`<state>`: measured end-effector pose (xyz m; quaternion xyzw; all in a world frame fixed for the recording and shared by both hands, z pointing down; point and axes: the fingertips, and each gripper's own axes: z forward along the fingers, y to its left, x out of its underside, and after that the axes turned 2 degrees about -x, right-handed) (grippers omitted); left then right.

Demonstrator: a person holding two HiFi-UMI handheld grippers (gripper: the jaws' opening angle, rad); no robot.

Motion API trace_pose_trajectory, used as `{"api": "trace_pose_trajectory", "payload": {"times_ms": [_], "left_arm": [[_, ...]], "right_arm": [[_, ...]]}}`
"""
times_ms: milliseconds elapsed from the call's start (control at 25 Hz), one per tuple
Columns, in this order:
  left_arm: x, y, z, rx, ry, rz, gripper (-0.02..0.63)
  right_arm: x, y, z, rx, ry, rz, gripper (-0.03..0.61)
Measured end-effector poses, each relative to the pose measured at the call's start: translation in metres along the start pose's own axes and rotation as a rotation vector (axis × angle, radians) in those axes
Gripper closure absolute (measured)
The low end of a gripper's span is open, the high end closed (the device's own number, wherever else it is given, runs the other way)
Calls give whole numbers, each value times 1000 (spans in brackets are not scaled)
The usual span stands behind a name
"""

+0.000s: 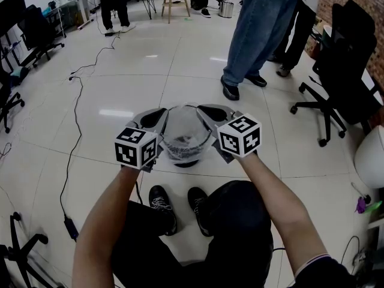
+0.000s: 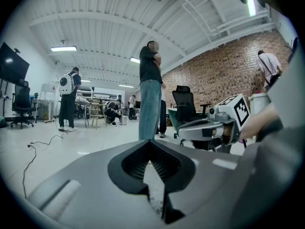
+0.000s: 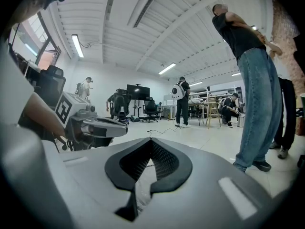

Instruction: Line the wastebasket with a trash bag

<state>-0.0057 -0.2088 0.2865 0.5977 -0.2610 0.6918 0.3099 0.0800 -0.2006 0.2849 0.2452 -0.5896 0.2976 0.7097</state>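
Note:
A small wastebasket (image 1: 186,161) stands on the floor just ahead of my feet. A translucent trash bag (image 1: 185,132) sits in it, with its mouth spread open above the rim. My left gripper (image 1: 161,114) is at the bag's left edge and my right gripper (image 1: 203,109) at its right edge. Both are shut. In the left gripper view, crinkled clear film (image 2: 153,208) shows in the slit between the closed jaws of the left gripper (image 2: 151,144). The right gripper view shows the same film (image 3: 139,194) in the right gripper (image 3: 151,143).
A person in jeans (image 1: 259,35) stands close beyond the basket, with another person behind. A black office chair (image 1: 342,83) is at the right and more chairs at the left. A cable (image 1: 76,131) runs across the white tile floor. A white rounded object (image 1: 372,158) sits at the right edge.

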Motion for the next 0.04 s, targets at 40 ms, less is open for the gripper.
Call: {"api": "trace_pose_trajectory", "payload": {"times_ms": [40], "left_arm": [[0, 0, 0, 1, 0, 0, 602]], "right_arm": [[0, 0, 0, 1, 0, 0, 578]]}}
